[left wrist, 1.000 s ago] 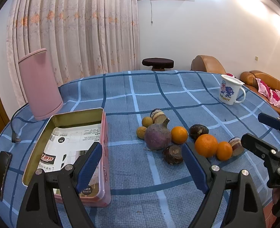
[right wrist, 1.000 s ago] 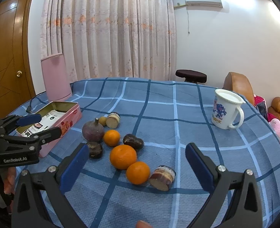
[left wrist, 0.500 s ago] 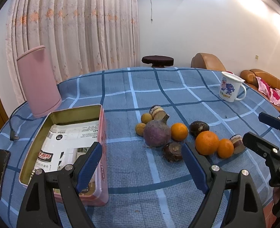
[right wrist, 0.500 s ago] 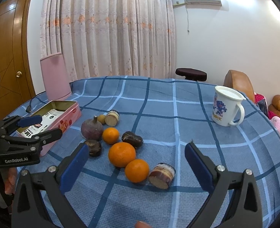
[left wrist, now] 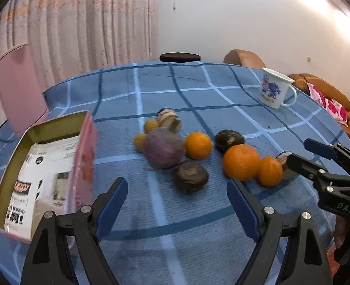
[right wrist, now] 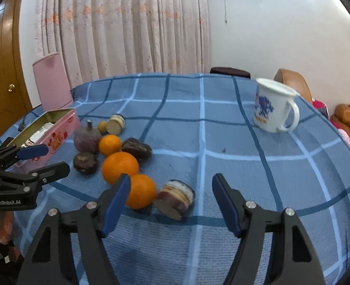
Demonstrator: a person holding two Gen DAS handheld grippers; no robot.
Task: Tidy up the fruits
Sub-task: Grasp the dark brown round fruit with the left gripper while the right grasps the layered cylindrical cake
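A cluster of fruit lies on the blue checked tablecloth: a large orange (left wrist: 241,162) (right wrist: 120,167), a small orange (left wrist: 269,171) (right wrist: 141,194), a third orange (left wrist: 198,145) (right wrist: 109,144), a purple round fruit (left wrist: 163,147) (right wrist: 87,138), a dark round fruit (left wrist: 190,177) (right wrist: 85,162), a dark oval fruit (left wrist: 229,139) (right wrist: 137,150) and a cut brown piece (right wrist: 175,198). An open pink tin (left wrist: 44,166) (right wrist: 45,130) stands left of them. My left gripper (left wrist: 177,204) is open and empty, just short of the dark round fruit. My right gripper (right wrist: 171,201) is open, with the cut piece and small orange between its fingers.
A white mug with blue print (left wrist: 273,91) (right wrist: 273,105) stands at the far right of the table. A pink cylinder (left wrist: 18,87) (right wrist: 52,83) stands at the far left. Two small yellow fruits (left wrist: 150,125) and another cut piece (left wrist: 169,118) lie behind the purple fruit.
Both grippers have moved forward and lower toward the fruit. The right gripper now brackets the cut piece and small orange. Both stay open.
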